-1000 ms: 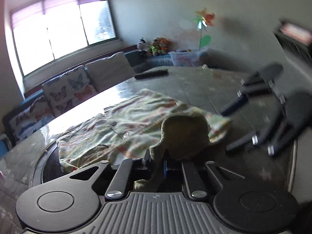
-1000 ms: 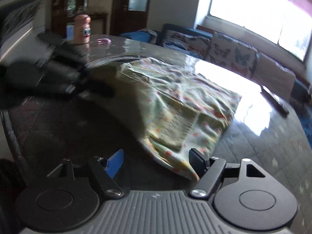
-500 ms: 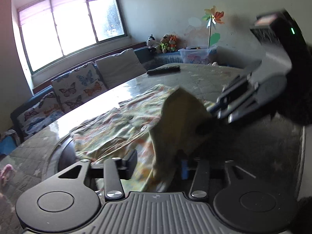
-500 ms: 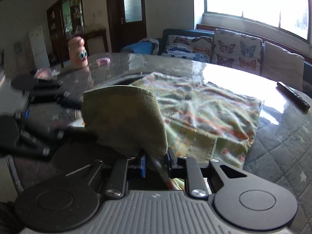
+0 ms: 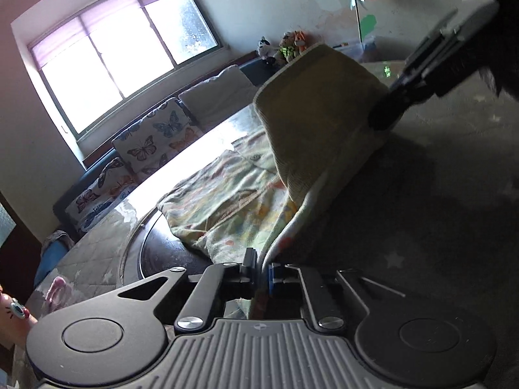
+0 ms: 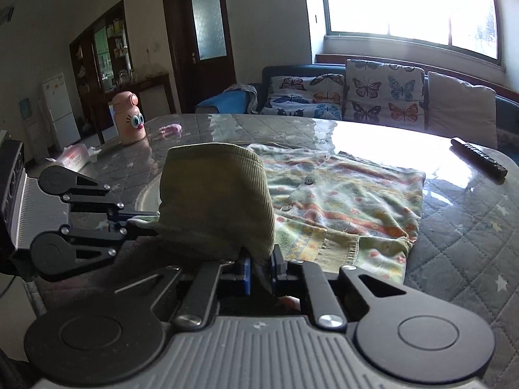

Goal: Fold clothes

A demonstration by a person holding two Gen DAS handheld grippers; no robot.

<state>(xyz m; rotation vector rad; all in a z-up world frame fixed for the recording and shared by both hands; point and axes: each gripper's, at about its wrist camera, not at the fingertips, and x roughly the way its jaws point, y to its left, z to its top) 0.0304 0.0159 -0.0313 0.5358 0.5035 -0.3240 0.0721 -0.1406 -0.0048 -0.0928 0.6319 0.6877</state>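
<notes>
While the pale green, flower-printed knitted garment with an olive ribbed hem lies mostly flat on the grey quilted, glass-topped table, its near edge is raised off the surface between the two tools. The left gripper has just been closing and now pinches the printed edge of the cloth between its pads. The right gripper has also just been closing, and its jaws are clamped on the olive ribbed band, which stands up in a rounded fold directly ahead of it. In the right wrist view the left tool comes in from the left, its fingers reaching to the same lifted fold.

The garment's long axis runs away from the grippers across the table toward the sofa with butterfly-print cushions under the bright window; its buttoned part lies flat about midway along, and the far edge lies near the glare on the tabletop. A slim black remote control rests beyond the garment to the right, well apart from it. A peach-pink bottle with cartoon eyes stands upright at the table's far left.
</notes>
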